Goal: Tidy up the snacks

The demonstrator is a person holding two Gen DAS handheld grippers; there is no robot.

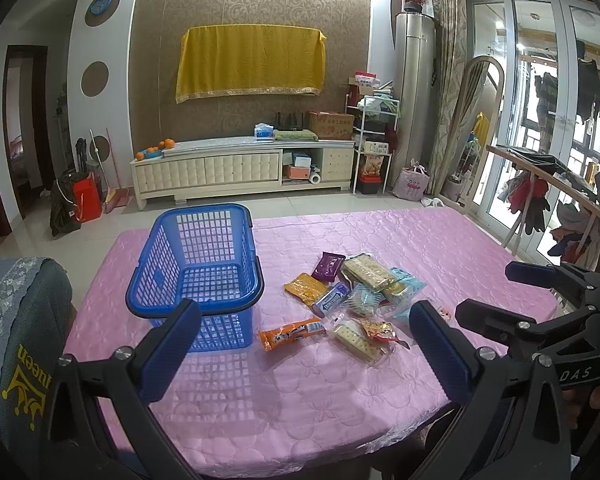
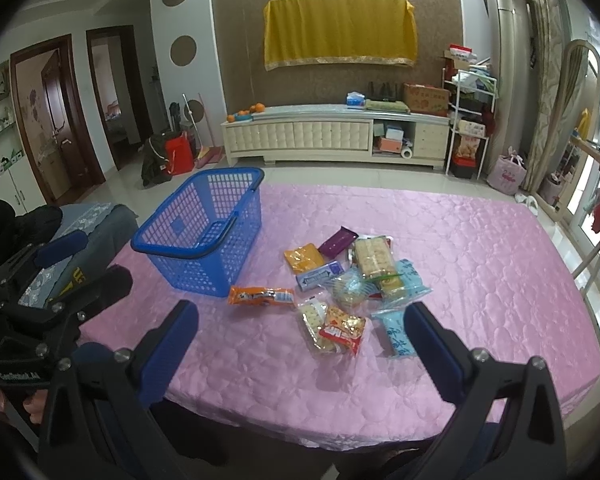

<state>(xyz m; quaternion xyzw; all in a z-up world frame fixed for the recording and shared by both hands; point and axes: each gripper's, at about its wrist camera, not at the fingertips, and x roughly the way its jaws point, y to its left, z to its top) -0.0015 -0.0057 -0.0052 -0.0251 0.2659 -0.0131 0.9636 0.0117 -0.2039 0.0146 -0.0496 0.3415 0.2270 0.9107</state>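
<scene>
Snack pile (image 2: 348,280) loose mid-table on pink tablecloth (image 2: 480,260), nothing packed yet; blue basket (image 2: 204,232) empty, toward table's left edge, well apart from pile

Orange packet (image 1: 290,332) nearest basket, long axis running left-right, pointing at basket wall

Left gripper (image 1: 304,344) above near edge, fingers spread, gripping nothing; orange packet just ahead

Right gripper (image 2: 300,344) likewise spread and empty, red-white packet (image 2: 342,330) straight ahead

Judgement: either could start; left nearer basket
</scene>
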